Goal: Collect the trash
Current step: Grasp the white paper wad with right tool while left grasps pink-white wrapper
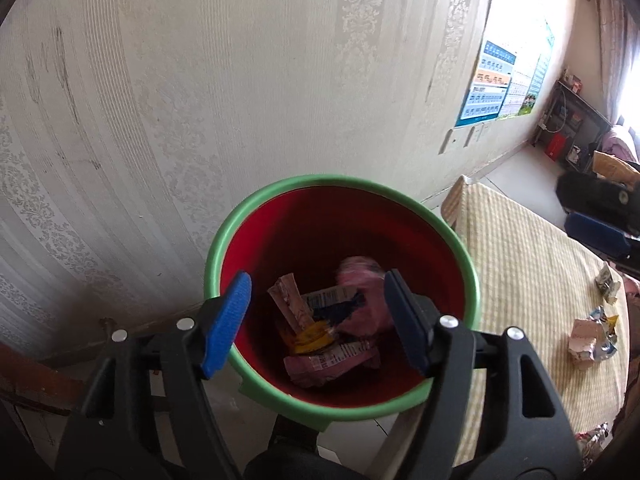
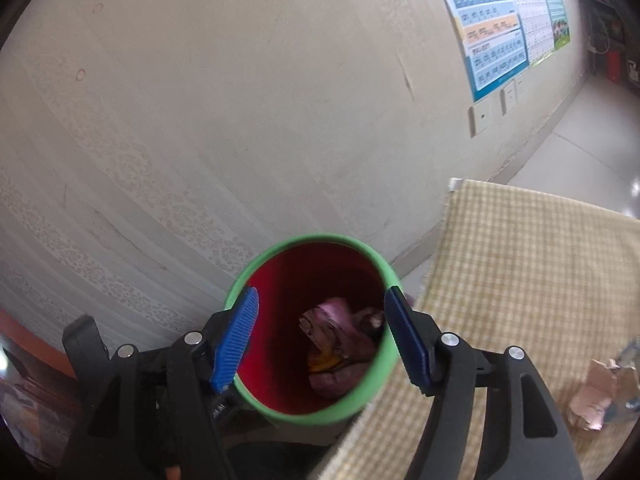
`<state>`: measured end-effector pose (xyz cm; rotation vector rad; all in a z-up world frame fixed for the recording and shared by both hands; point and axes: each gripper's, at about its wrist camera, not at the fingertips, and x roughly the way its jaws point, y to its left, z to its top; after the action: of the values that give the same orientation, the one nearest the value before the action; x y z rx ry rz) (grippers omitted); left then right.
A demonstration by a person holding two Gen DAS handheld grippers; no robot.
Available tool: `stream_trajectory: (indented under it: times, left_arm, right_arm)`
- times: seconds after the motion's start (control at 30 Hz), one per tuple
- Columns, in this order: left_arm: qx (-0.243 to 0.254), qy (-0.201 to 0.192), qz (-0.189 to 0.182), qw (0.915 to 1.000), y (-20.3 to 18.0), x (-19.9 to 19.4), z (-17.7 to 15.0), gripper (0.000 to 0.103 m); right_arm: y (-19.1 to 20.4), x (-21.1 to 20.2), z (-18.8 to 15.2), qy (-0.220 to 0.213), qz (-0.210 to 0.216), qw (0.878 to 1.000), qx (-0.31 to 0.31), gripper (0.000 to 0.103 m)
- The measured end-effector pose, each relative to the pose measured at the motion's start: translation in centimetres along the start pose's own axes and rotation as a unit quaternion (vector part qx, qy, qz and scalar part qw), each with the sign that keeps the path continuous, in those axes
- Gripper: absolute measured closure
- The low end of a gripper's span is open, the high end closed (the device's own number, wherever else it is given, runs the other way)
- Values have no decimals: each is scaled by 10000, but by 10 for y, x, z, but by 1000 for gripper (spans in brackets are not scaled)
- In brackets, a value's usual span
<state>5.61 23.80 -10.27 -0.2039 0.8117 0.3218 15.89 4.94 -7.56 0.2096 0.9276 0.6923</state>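
Observation:
A red bin with a green rim (image 1: 256, 204) stands beside the table and holds several crumpled wrappers (image 1: 320, 332). My left gripper (image 1: 320, 324) is open and empty, hovering over the bin mouth. My right gripper (image 2: 322, 338) is open and empty too, above the same bin's green rim (image 2: 384, 268); pink and yellow wrappers (image 2: 340, 340) lie inside. The right gripper's blue pad also shows at the right edge of the left wrist view (image 1: 596, 236). Crumpled wrappers (image 1: 592, 340) lie on the table to the right; they also show in the right wrist view (image 2: 600, 392).
The table carries a yellow checked cloth (image 1: 520, 264), right of the bin, also in the right wrist view (image 2: 520, 264). More scraps (image 1: 608, 280) lie farther on the cloth. A patterned wall (image 1: 200, 100) with posters (image 1: 492, 84) stands behind. A dark shelf unit (image 1: 568, 120) stands far right.

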Motion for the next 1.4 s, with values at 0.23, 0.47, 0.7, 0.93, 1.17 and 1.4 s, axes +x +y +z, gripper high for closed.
stream_trajectory:
  times: [0.23, 0.47, 0.7, 0.93, 1.17, 1.4]
  left_arm:
    - [228, -65, -284, 9993, -34, -28, -13, 35]
    - [577, 116, -772, 9953, -86, -47, -39, 33]
    - [949, 390, -1074, 9889, -132, -53, -62, 33]
    - [1302, 453, -1229, 9828, -170, -57, -74, 32]
    - [1668, 599, -1697, 9694, -232, -42, -76, 32]
    - [1915, 1170, -1784, 9580, -295, 12, -81, 42]
  right_arm:
    - [-50, -71, -32, -136, -760, 9966, -272, 36]
    - [-116, -144, -82, 5, -1614, 9867, -180, 33]
    - [-141, -158, -153, 739, -1597, 9844, 15, 33]
    - [-146, -127, -201, 1361, -1610, 9772, -250, 34]
    - [-149, -131, -206, 1139, -1573, 9809, -142, 75]
    - [-156, -159, -197, 504, -1475, 9876, 167, 90]
